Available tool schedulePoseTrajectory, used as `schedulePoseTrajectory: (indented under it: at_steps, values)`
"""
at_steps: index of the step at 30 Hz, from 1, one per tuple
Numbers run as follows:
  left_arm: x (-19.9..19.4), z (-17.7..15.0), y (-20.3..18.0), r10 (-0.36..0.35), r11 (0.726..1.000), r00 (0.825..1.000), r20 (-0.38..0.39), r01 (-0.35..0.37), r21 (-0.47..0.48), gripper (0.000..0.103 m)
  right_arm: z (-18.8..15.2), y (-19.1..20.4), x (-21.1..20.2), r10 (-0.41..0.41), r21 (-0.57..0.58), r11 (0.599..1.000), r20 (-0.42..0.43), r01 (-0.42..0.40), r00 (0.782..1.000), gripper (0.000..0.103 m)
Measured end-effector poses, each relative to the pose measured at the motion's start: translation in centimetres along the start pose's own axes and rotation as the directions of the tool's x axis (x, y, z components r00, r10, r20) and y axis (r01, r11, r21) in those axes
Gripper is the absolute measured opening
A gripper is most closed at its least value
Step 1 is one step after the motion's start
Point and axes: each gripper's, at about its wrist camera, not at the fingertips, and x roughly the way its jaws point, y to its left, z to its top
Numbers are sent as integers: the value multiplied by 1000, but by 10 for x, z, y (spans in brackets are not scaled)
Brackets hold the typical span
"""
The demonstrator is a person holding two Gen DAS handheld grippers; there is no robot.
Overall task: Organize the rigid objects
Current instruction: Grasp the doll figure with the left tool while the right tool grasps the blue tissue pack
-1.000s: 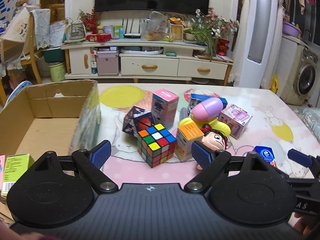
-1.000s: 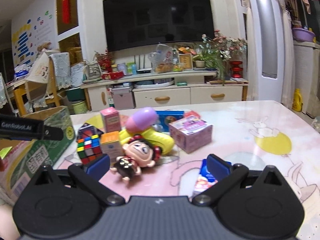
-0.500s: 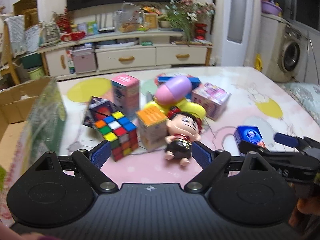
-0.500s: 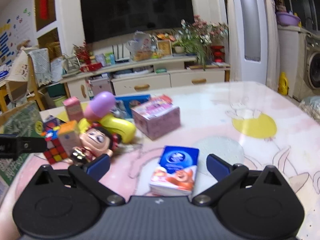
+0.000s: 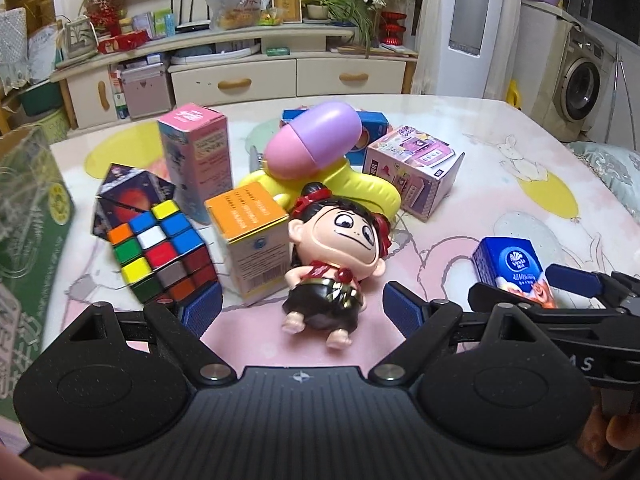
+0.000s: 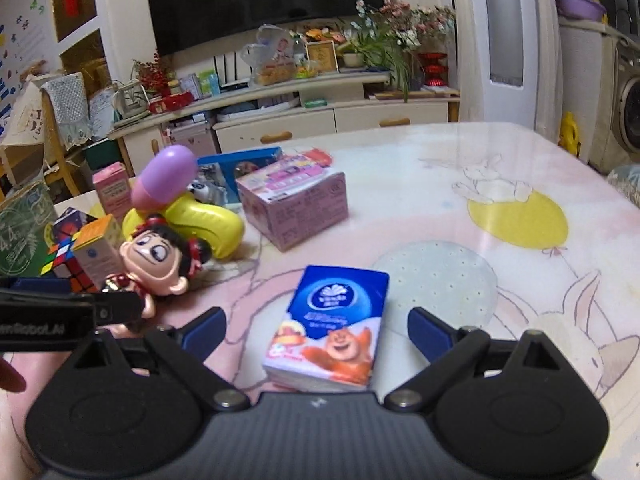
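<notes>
Both grippers hang low over the pink-patterned table (image 6: pixel 460 148), angled down at it. Right gripper (image 6: pixel 316 326): jaws wide and narrowing right now, with the blue tissue pack (image 6: pixel 332 320) lying flat between the two blue pads, gaps on either side, nothing pressing on it. That pack sits toward the near edge of the table, well apart from the main heap of things.

Left gripper (image 5: pixel 302 310): jaws spread wide, and the doll figure (image 5: pixel 334 256) lies on its back between the pads, feet toward the camera, big head pointing away. Neither pad touches it. Just beside the left pad stands the colour cube (image 5: pixel 160 252), tilted on an edge, and the orange-topped box (image 5: pixel 250 240) stands upright between cube and doll, touching the doll's head or very nearly.

Moving outward, behind the cube, a dark patterned box (image 5: pixel 132 196) leans, and the tall pink box (image 5: pixel 198 156) stands upright behind that. The pink-and-purple capsule (image 5: pixel 310 140) rests on top of a yellow toy (image 5: pixel 368 192), right behind the doll's head. To their right, a pink printed carton (image 5: pixel 414 172) sits by itself; a blue box (image 5: pixel 374 122) peeks out behind the capsule.

Over at the table's left edge, a green-printed cardboard box (image 5: pixel 28 232) rises, blurred. Far side of the room: a white cabinet (image 5: pixel 256 76) loaded with clutter, and a washing machine (image 5: pixel 580 84) on the right.
</notes>
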Motion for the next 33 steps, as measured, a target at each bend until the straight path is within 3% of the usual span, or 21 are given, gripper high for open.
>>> schedulePoseTrajectory:
  at_steps: [13, 22, 27, 30, 32, 33]
  values:
    - [49, 8, -11, 57, 998, 997, -54, -58, -14, 103, 4, 0, 13, -4, -33, 999, -20, 3, 1000, 96]
    - [58, 13, -14, 64, 998, 997, -53, -65, -17, 103, 4, 7, 19, -60, -145, 988, 2, 60, 998, 71]
    - [52, 11, -17, 56, 998, 998, -37, -56, -1, 84, 5, 11, 21, -49, -161, 986, 9, 49, 999, 53]
    - [51, 9, -17, 54, 999, 998, -29, -54, -1, 80, 5, 12, 22, -49, -160, 986, 11, 50, 999, 52]
    - [49, 8, -16, 47, 999, 999, -27, -47, -3, 66, 6, 12, 23, -47, -157, 986, 12, 49, 999, 52]
    - [49, 8, -16, 46, 999, 999, -25, -46, -3, 65, 6, 12, 23, -47, -155, 987, 13, 49, 999, 52]
